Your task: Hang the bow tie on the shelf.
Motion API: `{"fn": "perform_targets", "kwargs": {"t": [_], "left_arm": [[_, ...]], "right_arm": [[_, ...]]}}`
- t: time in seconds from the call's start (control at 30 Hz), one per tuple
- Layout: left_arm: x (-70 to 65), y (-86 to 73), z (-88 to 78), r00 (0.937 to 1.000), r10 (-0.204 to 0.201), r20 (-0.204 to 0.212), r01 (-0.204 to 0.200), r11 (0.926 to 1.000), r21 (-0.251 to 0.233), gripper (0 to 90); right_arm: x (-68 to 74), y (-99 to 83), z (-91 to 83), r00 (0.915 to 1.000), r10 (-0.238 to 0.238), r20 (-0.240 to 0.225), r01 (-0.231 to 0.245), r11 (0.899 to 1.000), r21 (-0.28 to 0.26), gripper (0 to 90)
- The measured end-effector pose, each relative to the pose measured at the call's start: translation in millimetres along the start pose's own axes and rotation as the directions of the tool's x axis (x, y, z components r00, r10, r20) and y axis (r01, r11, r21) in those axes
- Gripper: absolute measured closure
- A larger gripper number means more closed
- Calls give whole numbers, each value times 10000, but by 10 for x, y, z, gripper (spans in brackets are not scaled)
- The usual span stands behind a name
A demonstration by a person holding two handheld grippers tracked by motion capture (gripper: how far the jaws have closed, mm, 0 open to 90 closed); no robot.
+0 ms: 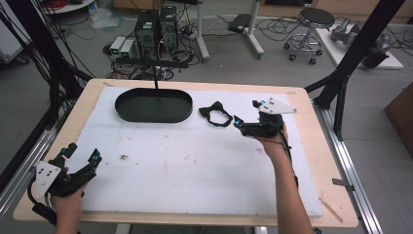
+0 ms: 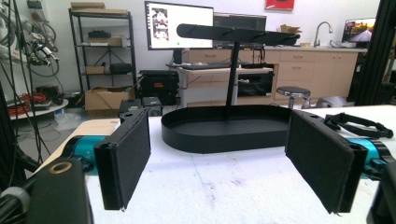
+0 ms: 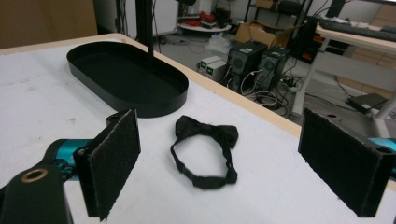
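A white board (image 1: 195, 161) is covering most of the wooden desk (image 1: 311, 146), and a black oval tray (image 1: 154, 105) is sitting on it toward the far side, left of centre, with a thin black post (image 1: 156, 78) rising from it and carrying a flat black bar (image 2: 236, 33) at its top. Just to the right of the tray, apart from it, a black bow tie (image 1: 215, 113) is lying flat on the board with its strap looped into a ring; in the right gripper view the bow tie (image 3: 205, 151) is lying between the 2 jaws but farther out, with the knot toward the tray (image 3: 128, 77). The right tongs (image 1: 246, 114), held in the person's right hand (image 1: 272, 141), are hovering just beside the bow tie on its right, jaws spread wide and gripping nothing. The left tongs (image 1: 83, 153), held in the left hand (image 1: 68, 204), are sitting at the near left corner of the board, well apart from the tray and tie, jaws also spread wide and empty. In the left gripper view the tray (image 2: 224, 128) is lying ahead between the 2 padded jaws, and the bow tie (image 2: 357, 125) is showing past the right jaw. A small dark speck (image 1: 123, 157) is lying on the board near the left tongs.
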State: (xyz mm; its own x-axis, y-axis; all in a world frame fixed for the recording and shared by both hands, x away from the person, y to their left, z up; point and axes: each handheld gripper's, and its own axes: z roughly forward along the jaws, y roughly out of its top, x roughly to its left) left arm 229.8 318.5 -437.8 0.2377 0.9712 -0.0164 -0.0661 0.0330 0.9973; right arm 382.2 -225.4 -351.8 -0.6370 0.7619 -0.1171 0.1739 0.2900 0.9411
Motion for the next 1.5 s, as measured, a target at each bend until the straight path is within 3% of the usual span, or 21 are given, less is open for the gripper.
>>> {"fn": "perform_targets", "kwargs": {"t": [0.07,0.1,0.23,0.3,0.33,0.43,0.47,0.5,0.6,0.63,0.73,0.77,0.87,0.9,0.97,1.0,1.03,1.1,1.27,1.33,1.5], "left_arm": [[1,-3,3,10000,-7,9,7,10000,15,226],[3,-12,9,10000,-40,25,40,10000,58,227],[8,-26,14,9999,-114,62,114,9999,89,227],[3,-36,19,9997,-178,157,176,9998,117,227],[-1,-40,22,9997,-188,179,185,9997,125,227],[-9,-51,37,9992,-277,293,273,9995,143,227],[-12,-54,42,9991,-302,314,298,9995,132,227],[-14,-57,45,9989,-326,336,322,9994,142,227],[-18,-62,49,9985,-387,380,382,9992,142,227],[-19,-62,48,9984,-409,399,403,9991,144,227],[-21,-63,51,9981,-430,438,423,9990,170,227],[-23,-64,51,9980,-459,444,452,9988,183,227],[-23,-69,55,9975,-513,487,504,9985,193,227],[-23,-73,58,9973,-526,503,517,9985,192,227],[-22,-82,62,9971,-542,534,530,9983,241,227],[-22,-85,63,9970,-571,527,558,9981,253,227],[-23,-91,64,9967,-604,542,590,9979,271,227],[-25,-100,67,9963,-641,566,625,9976,285,227],[-27,-115,78,9961,-641,608,620,9974,358,227],[-26,-118,77,9961,-642,605,620,9973,384,227],[-17,-124,70,9959,-703,575,680,9969,402,227]], "right_arm": [[-5,24,80,10000,-4,-22,5,9998,195,120],[-27,49,247,10000,1,-70,3,9983,582,120],[-97,43,562,9997,245,-44,-238,9924,1211,120],[-105,54,693,9997,200,-107,-184,9901,1388,126],[-102,47,739,10000,13,-84,-3,9930,1181,154],[-121,12,843,9996,230,-141,-209,9903,1372,152],[-130,-2,911,9997,168,-183,-133,9841,1773,150],[-129,-6,1032,9992,-361,-183,392,9763,2128,150],[-131,-9,1112,9994,-303,-145,325,9811,1909,151],[-150,-11,1167,9999,-146,-82,160,9774,2106,150],[-175,-21,1329,9988,-484,-105,495,9638,2620,151],[-199,-23,1414,9993,-327,-175,363,9621,2704,151],[-224,-43,1481,9994,-321,-124,344,9539,2981,151],[-261,-88,1525,10000,-66,-47,77,9471,3208,151],[-280,-121,1539,9998,167,-72,-134,9432,3319,150],[-302,-185,1572,9995,213,-233,-115,9338,3575,150],[-302,-185,1572,9995,213,-233,-115,9338,3575,150],[-299,-243,1616,9995,-27,-327,149,9248,3802,150],[-279,-281,1665,9996,-129,-259,218,9240,3819,168],[-287,-324,1696,9996,-242,-150,282,9163,3995,237],[-308,-361,1718,9990,-411,199,292,9099,4138,363]]}}
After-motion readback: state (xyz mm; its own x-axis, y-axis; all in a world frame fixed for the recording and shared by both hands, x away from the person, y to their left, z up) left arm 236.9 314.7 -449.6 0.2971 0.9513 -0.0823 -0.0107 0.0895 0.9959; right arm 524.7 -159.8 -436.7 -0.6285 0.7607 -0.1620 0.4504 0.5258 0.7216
